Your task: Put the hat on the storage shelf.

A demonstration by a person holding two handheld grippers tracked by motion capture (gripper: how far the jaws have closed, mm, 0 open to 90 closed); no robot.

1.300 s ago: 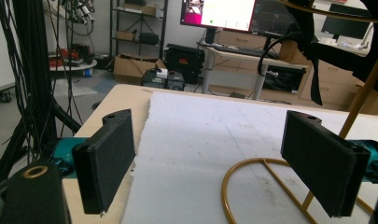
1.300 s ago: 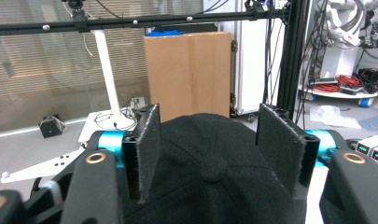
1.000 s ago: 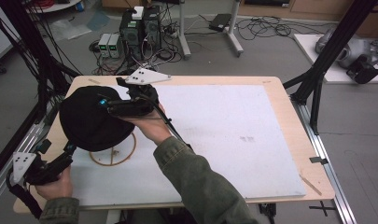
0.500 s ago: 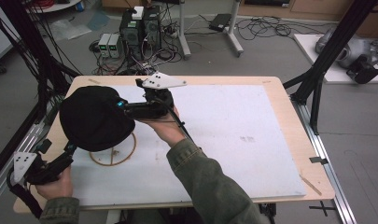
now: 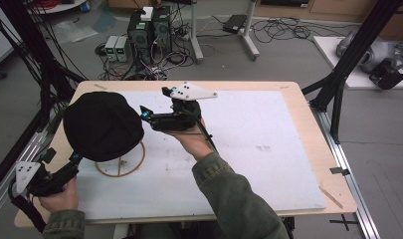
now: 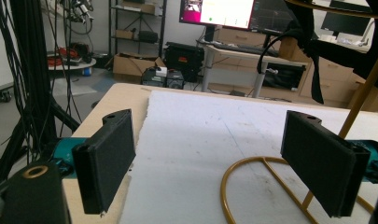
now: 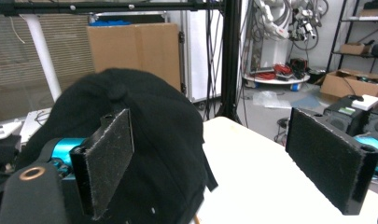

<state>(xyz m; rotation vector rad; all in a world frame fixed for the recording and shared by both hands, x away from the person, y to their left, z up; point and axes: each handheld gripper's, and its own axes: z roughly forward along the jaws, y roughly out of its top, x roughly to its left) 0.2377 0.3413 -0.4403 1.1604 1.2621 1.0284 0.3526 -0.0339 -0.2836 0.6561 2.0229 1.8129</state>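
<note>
High view — right claw (image 5: 145,113) wide, beside hat (image 5: 103,125).

Right claw (image 5: 145,115) drawn back off the black cap (image 5: 103,125), jaws just opened, nothing between them

A black cap (image 7: 149,140) bulks large at left, its crown button up top, seen between the right gripper (image 7: 224,163)'s two black pads — jaws set wide and just opening, nothing pinched. Beyond lie a pale tabletop (image 7: 256,158), a cardboard box (image 7: 135,51) and a black frame post (image 7: 231,56).
</note>
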